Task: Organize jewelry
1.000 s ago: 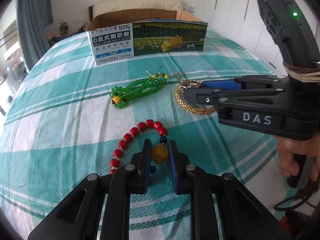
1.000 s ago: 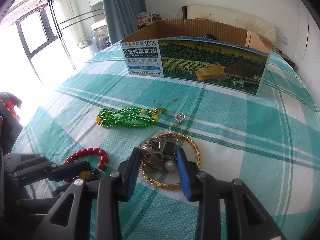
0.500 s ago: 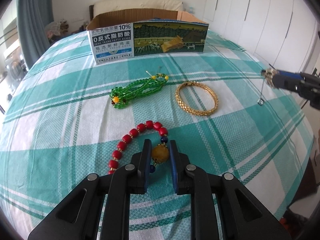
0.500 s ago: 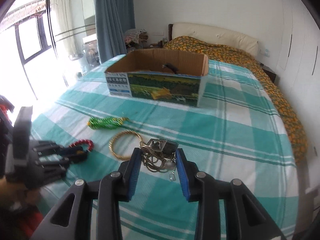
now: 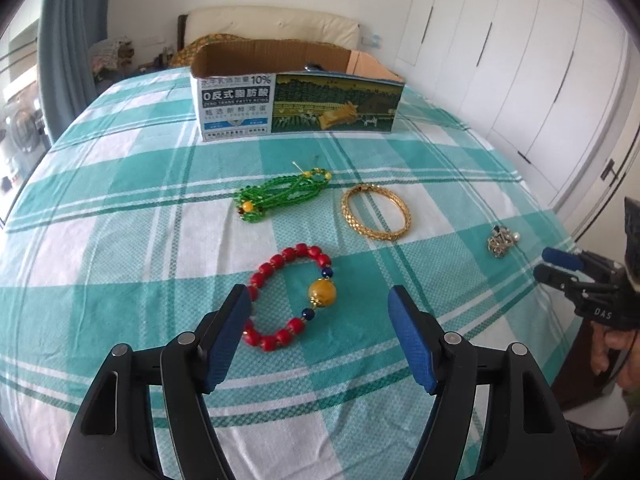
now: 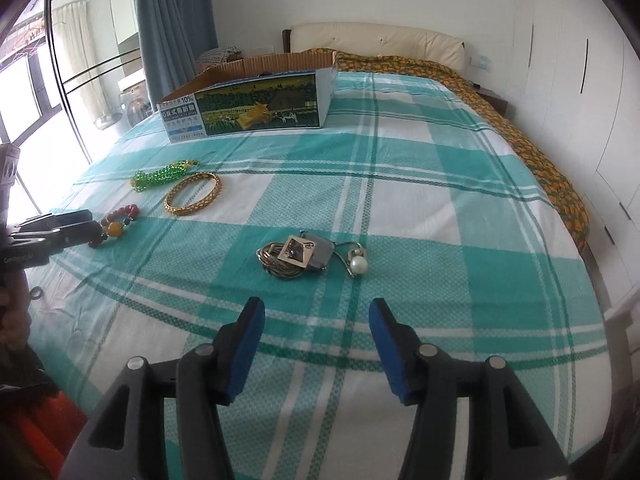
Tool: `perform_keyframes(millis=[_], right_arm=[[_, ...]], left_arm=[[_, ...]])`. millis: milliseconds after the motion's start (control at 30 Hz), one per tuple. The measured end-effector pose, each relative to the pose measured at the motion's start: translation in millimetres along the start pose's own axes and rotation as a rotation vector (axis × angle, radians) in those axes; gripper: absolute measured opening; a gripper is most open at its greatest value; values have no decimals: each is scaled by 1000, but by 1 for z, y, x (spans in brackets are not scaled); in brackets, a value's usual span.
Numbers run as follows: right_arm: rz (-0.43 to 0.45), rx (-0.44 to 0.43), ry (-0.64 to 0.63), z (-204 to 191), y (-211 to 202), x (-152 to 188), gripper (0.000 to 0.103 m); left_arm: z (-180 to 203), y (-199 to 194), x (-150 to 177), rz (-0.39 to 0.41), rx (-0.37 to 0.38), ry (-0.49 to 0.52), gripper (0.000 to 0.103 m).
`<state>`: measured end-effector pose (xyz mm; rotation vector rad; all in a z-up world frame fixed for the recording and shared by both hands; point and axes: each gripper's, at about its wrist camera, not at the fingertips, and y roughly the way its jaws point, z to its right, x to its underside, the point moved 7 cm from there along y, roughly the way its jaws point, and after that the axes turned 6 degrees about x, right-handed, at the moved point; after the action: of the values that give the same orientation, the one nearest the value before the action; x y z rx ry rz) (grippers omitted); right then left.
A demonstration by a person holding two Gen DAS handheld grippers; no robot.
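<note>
Your silver chain tangle (image 6: 298, 258), a coiled metal chain with a square pendant and one white pearl, lies flat on the teal-and-white checked bedspread (image 6: 420, 184), just ahead of your right gripper (image 6: 316, 344) and centred on its gap, not touching either blue pad. Right jaws are spread wide, holding nothing. The red bead bracelet (image 5: 288, 296), round glossy red beads, a big amber bead and small dark blue ones, lies just past your left gripper (image 5: 320, 336); the left fingertip overlaps its left edge in view, contact unclear. Left jaws are also wide apart and empty. Farther out, a gold mesh bangle (image 5: 376, 212), an oval woven metal band, sits right of the green bead strand (image 5: 280, 196), translucent small beads with yellow accents, folded into a bunch. At the far end stands an open printed cardboard box (image 5: 296, 108). White wardrobe doors (image 5: 520, 60) are on the right.
</note>
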<state>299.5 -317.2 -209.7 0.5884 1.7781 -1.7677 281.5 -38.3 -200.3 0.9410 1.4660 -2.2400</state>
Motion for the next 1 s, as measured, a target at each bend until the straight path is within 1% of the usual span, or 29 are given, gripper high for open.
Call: perform_keyframes(millis=[67,167,233,300,367,433,500,533,567,600,700,800,867,900,933,967,1000], right_arm=[[3,-11,14,-4,-4,2,55],[0,-39,27,-15,-4,5,55],[-3,-48,21,-23,-1,5,55],[-6,-52,23,-28,0,4,55],[-1,-57,40,-30,0,3,55],[-6,-54,85,-27,2,1,55],[-37,-64,146,-24,10,3,55],[-53,-63,171,-23,15,4,55],[-60,-59,186,-23,19,4,55],[-46,-43,190,-24,19,1,55],[-53,6,227,-25,32,-10,55],[-55,83,247,-27,47,-26,56],[-64,136,223,-30,56,-33,57],[-71,170,190,-31,59,-35,54],[-74,198,177,-29,59,-35,36],[-77,197,182,-26,57,-33,30],[-84,188,189,-22,54,-31,25]], left_arm=[[-5,-7,-3,14,17,-13,73],[1,-3,-6,1,15,40,70],[10,5,-5,-22,7,90,63],[19,19,-3,-59,-2,135,54],[23,30,1,-93,-35,173,49],[24,41,4,-118,-68,195,45],[24,48,7,-133,-83,209,36],[25,48,6,-119,-82,211,34],[26,49,6,-120,-78,209,26],[26,49,5,-121,-73,199,16],[24,50,3,-117,-60,152,16],[26,50,4,-108,-54,133,16],[28,50,4,-105,-42,117,15],[28,49,4,-104,-38,109,15],[27,48,5,-103,-33,100,15],[26,47,5,-102,-27,90,15],[24,44,5,-99,-20,77,15]])
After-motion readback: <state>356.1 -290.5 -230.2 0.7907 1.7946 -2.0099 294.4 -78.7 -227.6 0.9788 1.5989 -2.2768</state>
